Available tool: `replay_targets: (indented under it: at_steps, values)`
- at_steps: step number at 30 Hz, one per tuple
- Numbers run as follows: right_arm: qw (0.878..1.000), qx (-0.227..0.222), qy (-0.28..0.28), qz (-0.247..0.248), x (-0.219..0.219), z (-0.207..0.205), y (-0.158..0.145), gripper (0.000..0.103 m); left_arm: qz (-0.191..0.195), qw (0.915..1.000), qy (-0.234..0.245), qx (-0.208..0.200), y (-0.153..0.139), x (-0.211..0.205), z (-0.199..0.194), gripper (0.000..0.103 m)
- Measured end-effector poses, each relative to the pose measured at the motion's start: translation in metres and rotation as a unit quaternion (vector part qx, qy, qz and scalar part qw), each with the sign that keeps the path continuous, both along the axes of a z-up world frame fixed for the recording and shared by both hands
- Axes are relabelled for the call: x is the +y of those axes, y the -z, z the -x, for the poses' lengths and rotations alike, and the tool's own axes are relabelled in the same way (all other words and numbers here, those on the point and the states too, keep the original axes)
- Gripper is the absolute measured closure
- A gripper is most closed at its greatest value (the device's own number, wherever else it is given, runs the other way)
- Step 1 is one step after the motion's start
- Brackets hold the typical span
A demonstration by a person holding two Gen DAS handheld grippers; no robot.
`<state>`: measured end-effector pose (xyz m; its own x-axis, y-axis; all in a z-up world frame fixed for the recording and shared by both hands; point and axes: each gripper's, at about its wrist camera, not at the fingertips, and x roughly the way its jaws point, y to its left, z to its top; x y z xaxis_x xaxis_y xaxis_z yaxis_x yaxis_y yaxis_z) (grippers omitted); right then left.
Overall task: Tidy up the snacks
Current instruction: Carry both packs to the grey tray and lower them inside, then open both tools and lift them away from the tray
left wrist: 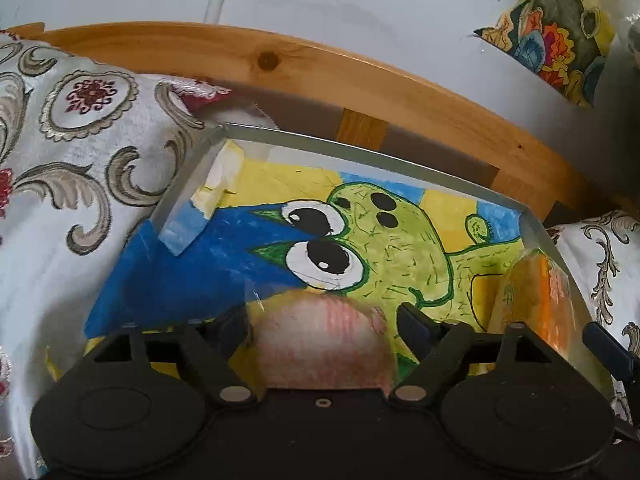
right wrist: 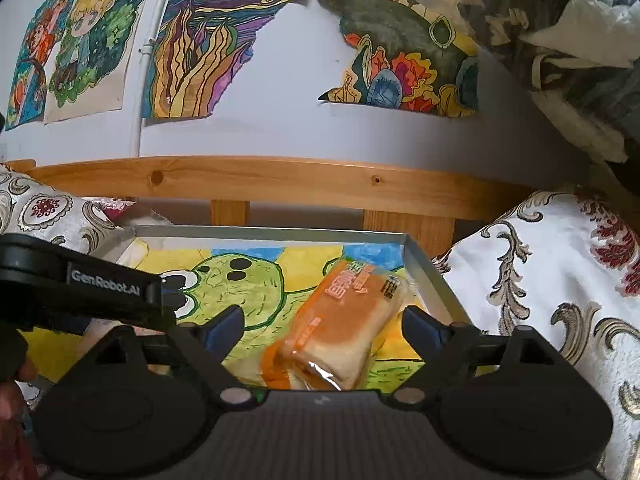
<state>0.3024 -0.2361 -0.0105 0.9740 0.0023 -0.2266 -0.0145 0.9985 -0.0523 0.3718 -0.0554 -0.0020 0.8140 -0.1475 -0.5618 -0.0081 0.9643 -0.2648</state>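
- Left claw (left wrist: pixel 322 322) clamped on blurred pinkish wrapped snack (left wrist: pixel 324 344), partly hidden by claw body.
- Right claw (right wrist: pixel 323 326) apart; orange-wrapped bread pack (right wrist: pixel 340 320) between fingers.
- Clear-walled tray (right wrist: pixel 424 268) w/ green cartoon drawing (left wrist: pixel 380 240) ahead; wooden bed rail (right wrist: pixel 280 180) beyond.

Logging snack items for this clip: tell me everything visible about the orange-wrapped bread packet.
The bread packet is a soft sandwich-style bun, tan on top with pale sides, sealed in clear plastic printed with orange panels and lettering. It lies flat and slanted inside the clear box, on the drawing lining its floor, near the right wall. The right gripper straddles it with fingers spread wide, not touching. From the left wrist it shows blurred at the right edge.
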Motion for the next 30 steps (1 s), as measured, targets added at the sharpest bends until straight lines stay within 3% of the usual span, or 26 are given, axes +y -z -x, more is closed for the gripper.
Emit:
replay_targets:
  at_steps: [4,9,20,30]
  values:
    - [1.0,-0.018,0.022,0.002,-0.001,0.013,-0.008,0.001,-0.005,0.9999,-0.008,-0.011,-0.009,0.005,0.014,0.009]
    - [0.998,-0.045,0.037,0.01,-0.005,0.042,-0.029,0.0,-0.016,0.999,-0.014,-0.04,-0.03,0.012,0.043,0.001]
    - [0.994,-0.083,0.062,-0.02,-0.013,0.14,-0.064,0.0,-0.048,0.9945,-0.001,-0.093,-0.071,0.027,0.149,0.001]
    - [0.995,-0.086,0.043,-0.027,-0.004,0.224,-0.069,0.0,-0.05,0.9934,-0.008,-0.103,-0.075,0.055,0.239,0.001]
